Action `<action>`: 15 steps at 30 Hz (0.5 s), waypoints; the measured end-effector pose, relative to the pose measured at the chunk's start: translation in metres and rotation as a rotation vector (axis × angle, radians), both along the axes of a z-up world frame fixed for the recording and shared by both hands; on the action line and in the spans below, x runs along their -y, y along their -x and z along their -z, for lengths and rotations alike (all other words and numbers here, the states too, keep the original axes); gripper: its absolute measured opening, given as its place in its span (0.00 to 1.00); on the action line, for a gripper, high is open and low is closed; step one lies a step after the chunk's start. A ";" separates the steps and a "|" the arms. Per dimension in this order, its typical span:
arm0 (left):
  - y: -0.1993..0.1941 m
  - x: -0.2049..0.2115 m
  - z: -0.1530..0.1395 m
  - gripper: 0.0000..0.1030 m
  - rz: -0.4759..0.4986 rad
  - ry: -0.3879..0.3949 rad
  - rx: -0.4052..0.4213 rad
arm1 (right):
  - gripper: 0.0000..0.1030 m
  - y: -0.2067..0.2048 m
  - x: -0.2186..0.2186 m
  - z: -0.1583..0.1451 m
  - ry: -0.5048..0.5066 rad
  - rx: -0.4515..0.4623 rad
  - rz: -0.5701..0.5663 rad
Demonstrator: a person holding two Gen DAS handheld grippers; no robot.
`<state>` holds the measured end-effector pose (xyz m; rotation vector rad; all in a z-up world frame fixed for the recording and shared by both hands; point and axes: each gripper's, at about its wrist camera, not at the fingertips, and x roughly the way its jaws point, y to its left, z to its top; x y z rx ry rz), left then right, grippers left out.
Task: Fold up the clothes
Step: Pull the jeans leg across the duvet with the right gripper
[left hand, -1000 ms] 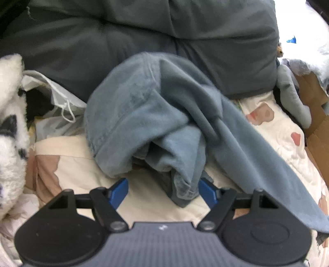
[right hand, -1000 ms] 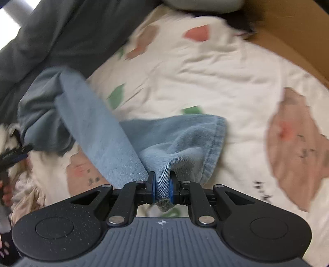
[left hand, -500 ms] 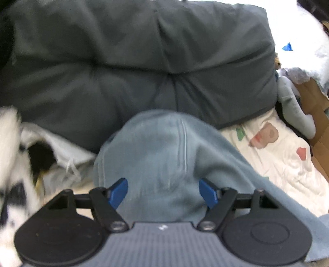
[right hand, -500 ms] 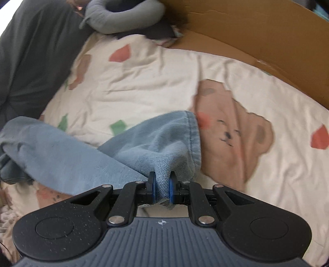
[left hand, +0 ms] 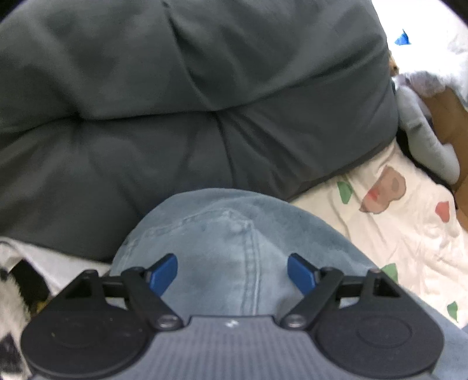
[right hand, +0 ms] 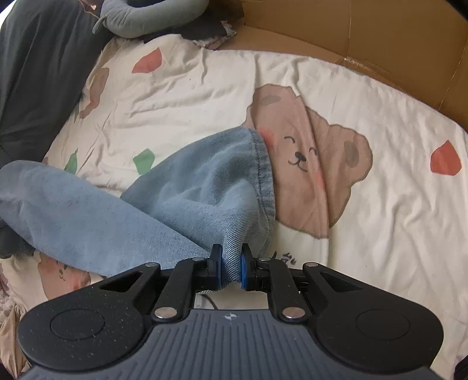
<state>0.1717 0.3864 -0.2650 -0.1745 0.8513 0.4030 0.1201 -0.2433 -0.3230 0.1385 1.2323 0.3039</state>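
Note:
A pair of light blue jeans (right hand: 204, 187) lies bunched across a cream bedsheet with bear prints (right hand: 380, 190). My right gripper (right hand: 231, 269) is shut on a fold of denim near the hemmed leg end, which fans out ahead of the jaws. In the left wrist view the jeans (left hand: 234, 233) bulge up in a rounded mound with a stitched seam. My left gripper (left hand: 232, 273) is open, its blue pads on either side of that mound; whether they touch the cloth is unclear.
A large dark grey duvet (left hand: 190, 102) is piled behind the jeans. A grey plush toy (right hand: 152, 14) lies at the bed's far corner. Brown cardboard (right hand: 365, 32) borders the sheet on the right. White fluffy fabric (left hand: 11, 307) sits at the left edge.
My left gripper has moved forward over the jeans, so the mound now fills the space between its open fingers. My right gripper, still clamped, has pulled the leg end to the right across the sheet.

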 end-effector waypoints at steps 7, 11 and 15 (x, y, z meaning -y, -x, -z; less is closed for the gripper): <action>-0.033 -0.003 0.009 0.78 0.008 -0.030 -0.060 | 0.17 0.007 0.005 0.004 -0.031 -0.003 0.010; -0.040 -0.005 0.015 0.48 0.028 -0.042 -0.105 | 0.22 0.011 0.014 0.004 -0.052 0.005 0.037; -0.038 -0.002 0.013 0.28 0.055 -0.042 -0.108 | 0.25 0.014 0.023 0.005 -0.074 0.011 0.065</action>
